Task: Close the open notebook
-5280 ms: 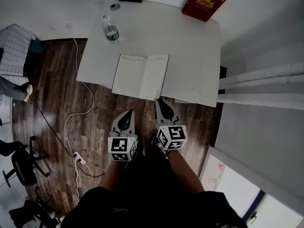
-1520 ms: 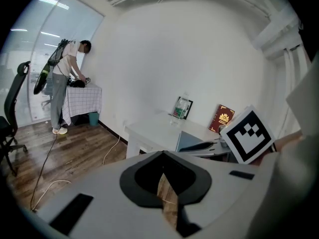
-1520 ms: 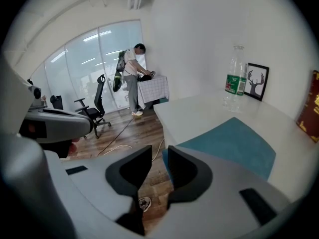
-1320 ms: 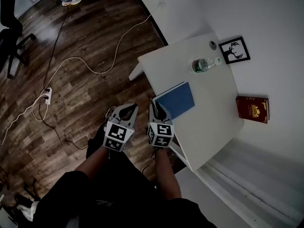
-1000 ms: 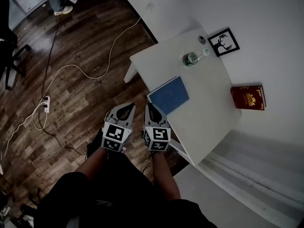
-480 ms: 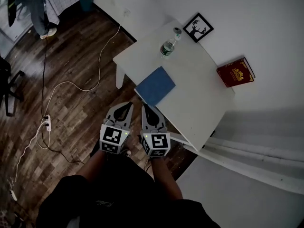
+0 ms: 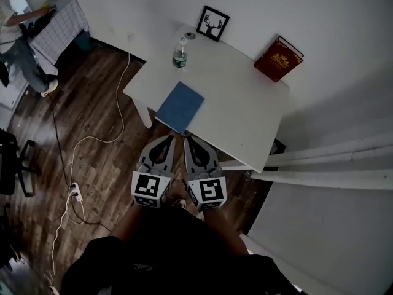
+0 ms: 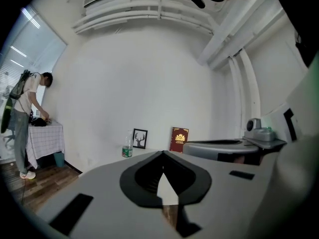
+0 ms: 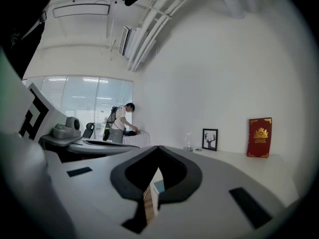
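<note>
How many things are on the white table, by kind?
Books: 2, a closed blue notebook and a red hardcover book
Bottles: 1, a clear plastic bottle
Pictures: 1, a black-framed deer print
Other: 1, a small round grey object
Total: 5

In the left gripper view, the grey body of the left gripper [image 8: 162, 153] fills the lower half and hides most of the white table [image 8: 149, 152] from us. In the right gripper view, the right gripper [image 9: 158, 147] covers all of the blue notebook [image 9: 159, 185] except a sliver we see through the gap below its tips. In the head view, a small round thing [image 7: 190, 35] beside the picture frame [image 7: 214, 23] is too small for us to name, the gold print on the red book [image 7: 278, 58] is unreadable, and a person [image 7: 21, 54] and a black chair [image 7: 12, 161] are cut off at the left edge.
</note>
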{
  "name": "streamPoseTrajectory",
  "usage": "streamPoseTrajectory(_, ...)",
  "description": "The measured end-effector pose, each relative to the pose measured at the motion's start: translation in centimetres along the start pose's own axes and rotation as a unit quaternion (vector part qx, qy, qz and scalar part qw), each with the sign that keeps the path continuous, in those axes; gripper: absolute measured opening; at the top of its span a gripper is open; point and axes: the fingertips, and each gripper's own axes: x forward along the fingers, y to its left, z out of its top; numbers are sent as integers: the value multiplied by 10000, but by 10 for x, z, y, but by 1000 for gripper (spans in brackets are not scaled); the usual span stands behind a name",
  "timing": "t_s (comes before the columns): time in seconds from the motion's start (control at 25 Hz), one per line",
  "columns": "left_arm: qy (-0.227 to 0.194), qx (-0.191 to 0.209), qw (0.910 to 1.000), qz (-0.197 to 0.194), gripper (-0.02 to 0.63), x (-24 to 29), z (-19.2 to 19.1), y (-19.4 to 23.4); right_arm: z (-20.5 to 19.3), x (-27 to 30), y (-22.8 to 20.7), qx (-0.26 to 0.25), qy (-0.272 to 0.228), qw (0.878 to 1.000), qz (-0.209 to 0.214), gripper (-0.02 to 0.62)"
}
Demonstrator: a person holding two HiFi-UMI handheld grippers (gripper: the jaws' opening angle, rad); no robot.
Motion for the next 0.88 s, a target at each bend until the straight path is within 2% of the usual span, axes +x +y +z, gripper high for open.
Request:
streamPoseTrajectory(0.28,-91,108,9996,-249,3,0,3,-39,0,-32,-20,-65,46,9996,-276,23)
streamPoseTrajectory(0.88,-95,280,9982,-512,3,-7,1,-86,6,-76,-29,-150,-150,9990,-381,23)
